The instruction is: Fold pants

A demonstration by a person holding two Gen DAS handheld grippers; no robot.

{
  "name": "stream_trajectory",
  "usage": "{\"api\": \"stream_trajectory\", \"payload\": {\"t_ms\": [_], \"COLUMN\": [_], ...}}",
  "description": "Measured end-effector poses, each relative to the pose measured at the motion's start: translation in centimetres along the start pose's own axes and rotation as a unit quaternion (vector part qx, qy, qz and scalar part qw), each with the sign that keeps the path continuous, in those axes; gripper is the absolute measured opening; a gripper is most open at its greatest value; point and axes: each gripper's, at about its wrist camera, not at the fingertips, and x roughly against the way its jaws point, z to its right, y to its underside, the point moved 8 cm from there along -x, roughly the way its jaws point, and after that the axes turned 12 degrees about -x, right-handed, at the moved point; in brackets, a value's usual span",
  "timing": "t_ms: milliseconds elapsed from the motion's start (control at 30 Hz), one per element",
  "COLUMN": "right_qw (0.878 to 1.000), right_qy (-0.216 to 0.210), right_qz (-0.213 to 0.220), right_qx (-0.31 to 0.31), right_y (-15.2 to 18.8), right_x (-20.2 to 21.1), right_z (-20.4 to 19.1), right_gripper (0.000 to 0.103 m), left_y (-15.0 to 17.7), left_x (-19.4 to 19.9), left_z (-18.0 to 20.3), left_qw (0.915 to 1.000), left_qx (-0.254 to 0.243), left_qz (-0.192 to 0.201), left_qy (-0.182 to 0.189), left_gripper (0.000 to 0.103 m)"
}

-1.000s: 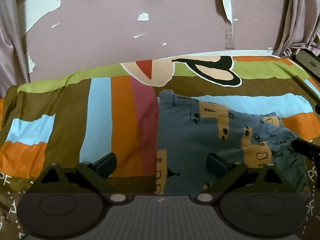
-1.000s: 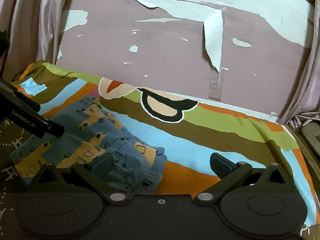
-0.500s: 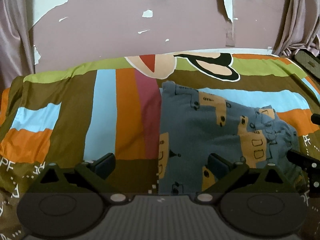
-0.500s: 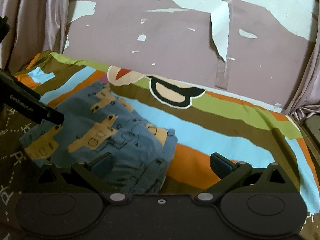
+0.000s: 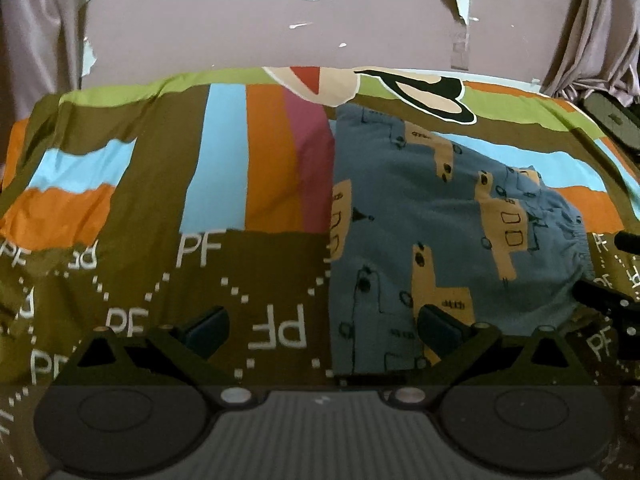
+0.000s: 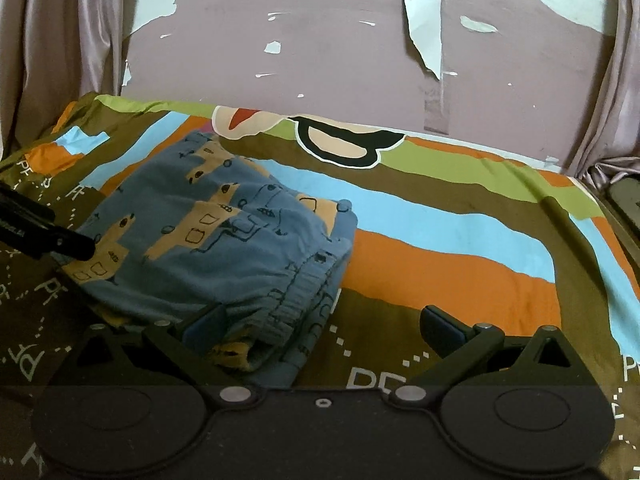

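Both tools gape wide, holding nothing; the folded pants [image 6: 224, 240] lie ahead-left of the right gripper [image 6: 320, 330], waistband nearest it; they sit ahead-right of the left gripper [image 5: 320, 330], long axis running forward, right looks nearer.

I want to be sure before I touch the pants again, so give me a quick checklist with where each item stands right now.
1. Left gripper jaws open, nothing held: ok.
2. Right gripper jaws open, nothing held: ok.
3. Pants folded into a compact stack: ok.
4. Elastic waistband edges lined up: not ok, the layers look staggered and bunched.
5. Pants lie wholly on the bedspread, away from its far edge: ok.
6. Underside layers flat: cannot tell, they are hidden.
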Motion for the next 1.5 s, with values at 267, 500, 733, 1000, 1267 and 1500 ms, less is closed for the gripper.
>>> {"api": "stream_trajectory", "payload": {"t_ms": [267,500,733,1000,1267,1500], "right_qw": [1.000,1.000,1.000,0.999,0.978,0.950], "right_qy": [-0.001,-0.002,-0.007,-0.039,-0.197,-0.286], "right_qz": [-0.005,-0.011,-0.019,0.008,-0.023,-0.073], "right_qx": [-0.005,-0.009,-0.012,-0.015,-0.060,-0.103], "right_y": [-0.1,-0.2,-0.3,-2.1,-5.6,-5.8], "right_x": [0.2,0.1,-0.1,0.4,-3.3,-6.6], "right_z": [0.5,0.7,0.8,1.1,2.3,3.2], "right_gripper": [0.102,0.102,0.102,0.102,0.102,0.102], "left_y": [0.2,0.3,0.0,-1.8,-3.5,-2.8], "left_x": [0.4,0.4,0.2,1.4,0.1,-2.3], "left_z": [0.2,0.1,0.1,0.3,1.9,0.8], "left_qw": [0.9999,0.9999,0.9995,0.9985,0.9889,0.9812], "left_qx": [-0.007,-0.003,-0.016,-0.025,-0.025,0.005], "left_qz": [-0.007,-0.010,-0.023,0.007,0.045,0.036], "left_qy": [-0.001,0.004,0.014,0.048,0.139,0.189], "left_gripper": [0.102,0.103,0.103,0.103,0.103,0.103]}}
